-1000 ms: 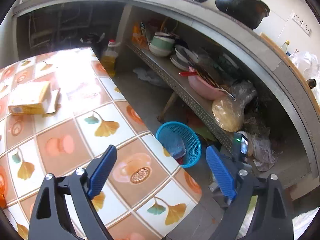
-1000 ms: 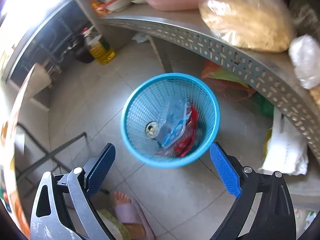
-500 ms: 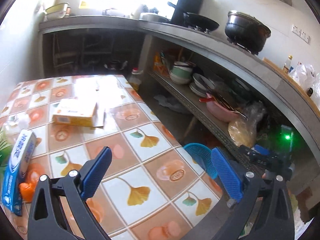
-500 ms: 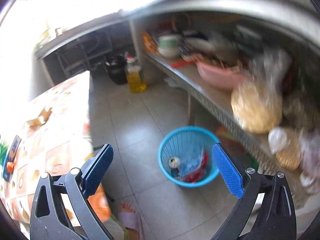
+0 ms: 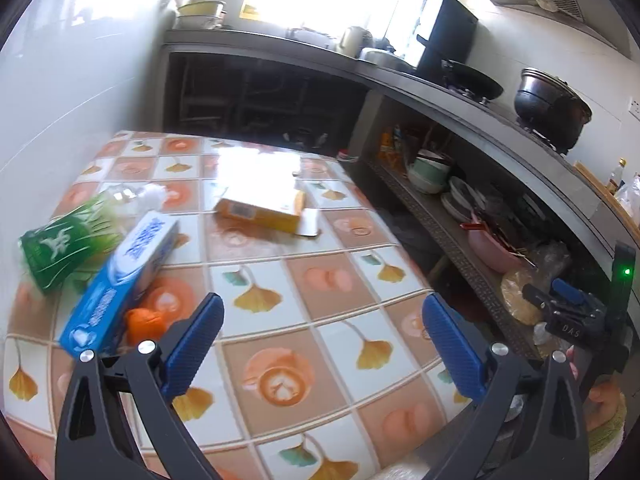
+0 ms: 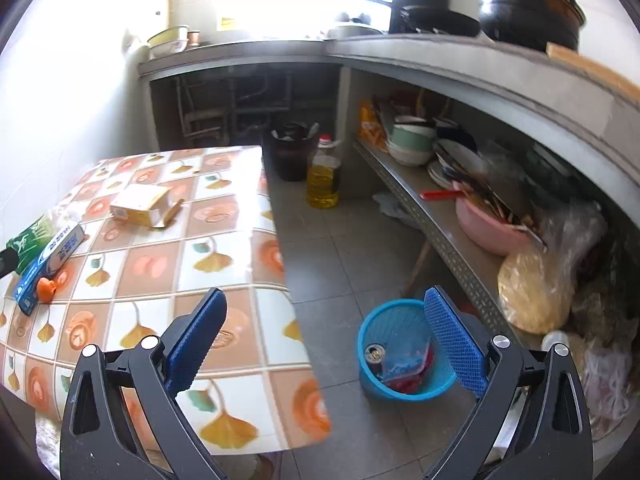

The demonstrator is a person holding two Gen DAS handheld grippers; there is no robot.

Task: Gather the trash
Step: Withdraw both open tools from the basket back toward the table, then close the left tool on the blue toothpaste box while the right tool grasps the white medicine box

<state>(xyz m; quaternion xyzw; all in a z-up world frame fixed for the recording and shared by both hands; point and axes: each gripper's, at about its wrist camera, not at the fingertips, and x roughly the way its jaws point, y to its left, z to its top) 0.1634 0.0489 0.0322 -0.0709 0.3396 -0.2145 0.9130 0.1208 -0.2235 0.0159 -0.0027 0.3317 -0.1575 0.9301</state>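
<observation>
Gaping empty, both claws — left [image 5: 322, 346], right [image 6: 326, 338] — hang above the table [image 5: 280, 280]; box [image 5: 262, 208] ahead of the left, bin [image 6: 374, 360] under the right.

Blown-out window backlight, tabletop glare, fisheye-warped edges

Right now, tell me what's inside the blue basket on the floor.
The blue basket holds a drink can and crumpled blue-and-red wrappers. Anything beneath them is hidden.
</observation>
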